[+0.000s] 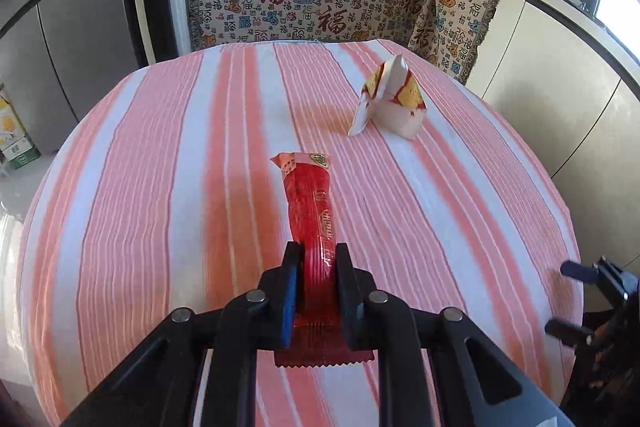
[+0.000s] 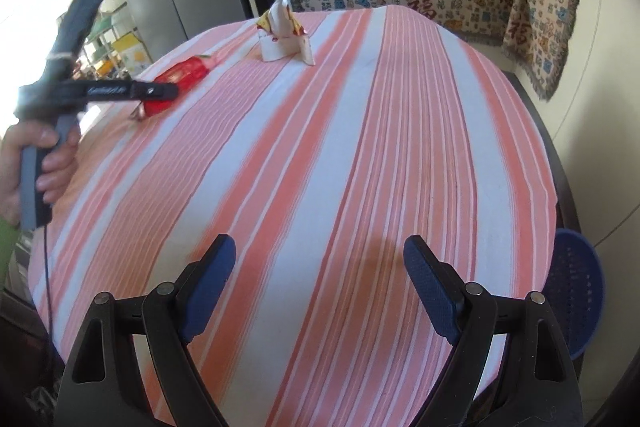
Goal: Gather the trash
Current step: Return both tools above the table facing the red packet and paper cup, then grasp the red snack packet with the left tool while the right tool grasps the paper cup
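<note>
While clamped on red wrapper [image 1: 314, 223], left gripper [image 1: 318, 259] over desk [image 1: 160, 187]; right gripper [image 2: 318, 251] spread apart, empty.

A long red translucent wrapper [image 1: 310, 227] with gold print and crimped, serrated ends lies flat on the striped tablecloth [image 1: 160, 187], its far end, pale and slightly curled, pointing toward 12 o'clock in the left wrist view, its near part pinched between the pads of the left gripper [image 1: 316, 291]. At about 1 o'clock from it, well apart, a crumpled white paper wrapper [image 1: 390, 103] printed in red and yellow stands up in a tent-like fold. In the right wrist view both sit toward 10 and 11 o'clock, far across the cloth.
</note>
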### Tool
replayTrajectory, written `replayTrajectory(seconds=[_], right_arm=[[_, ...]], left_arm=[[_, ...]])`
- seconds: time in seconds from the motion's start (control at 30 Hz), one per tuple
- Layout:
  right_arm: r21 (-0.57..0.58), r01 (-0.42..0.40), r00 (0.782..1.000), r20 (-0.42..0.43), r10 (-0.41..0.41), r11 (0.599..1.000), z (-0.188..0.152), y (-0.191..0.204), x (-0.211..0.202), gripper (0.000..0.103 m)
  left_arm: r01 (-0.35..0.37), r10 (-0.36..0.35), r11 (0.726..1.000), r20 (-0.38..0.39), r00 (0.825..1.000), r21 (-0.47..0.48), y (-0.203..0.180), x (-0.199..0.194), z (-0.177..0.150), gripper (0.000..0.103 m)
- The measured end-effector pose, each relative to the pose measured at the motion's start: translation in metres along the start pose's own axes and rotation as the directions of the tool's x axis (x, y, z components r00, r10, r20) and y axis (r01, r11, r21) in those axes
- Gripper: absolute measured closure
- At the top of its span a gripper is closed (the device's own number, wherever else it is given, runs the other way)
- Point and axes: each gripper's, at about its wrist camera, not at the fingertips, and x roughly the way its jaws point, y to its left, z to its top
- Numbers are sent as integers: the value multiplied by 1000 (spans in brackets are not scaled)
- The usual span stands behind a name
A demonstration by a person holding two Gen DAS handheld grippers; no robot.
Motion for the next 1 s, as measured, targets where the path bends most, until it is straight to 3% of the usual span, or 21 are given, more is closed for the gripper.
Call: replayTrajectory(seconds=[0.1, 0.2, 0.47, 0.6, 0.8, 0.87, 0.9, 0.93, 1.0], right_arm=[[-14, -12, 1000, 3, 12, 1000, 15, 2, 10, 16], [-40, -13, 1000, -7, 13, 999, 38, 2, 24, 16], [-147, -4, 998, -61, -5, 989, 112, 0, 83, 18], [-142, -5, 998, -64, -5, 990, 135, -2, 122, 33], [-125, 7, 1000, -3, -7, 992, 161, 3, 147, 39], [-105, 19, 1000, 8, -18, 994, 166, 0, 149, 56], [-97, 15, 1000, 10, -14, 995, 167, -3, 149, 77], [-91, 4, 1000, 10, -3, 996, 165, -5, 147, 92], [-89, -21, 1000, 9, 22, 996, 158, -8, 141, 95]], left_arm=[[-26, 26, 1000, 17, 1000, 16, -4, -7, -23, 81], [-50, 50, 998, 12, 999, 41, -8, 4, -25, 40], [-69, 69, 998, 35, 997, 0, 6, 19, -29, 38], [-99, 99, 995, 30, 995, 25, 0, 23, -29, 37], [-92, 91, 996, 31, 995, 19, 3, 22, -29, 37], [-88, 88, 996, 30, 996, 16, 4, 22, -28, 37], [-87, 87, 996, 30, 996, 15, 4, 22, -28, 37], [-88, 87, 996, 30, 996, 16, 3, 23, -26, 36], [-87, 87, 996, 30, 996, 16, 3, 23, -26, 36]])
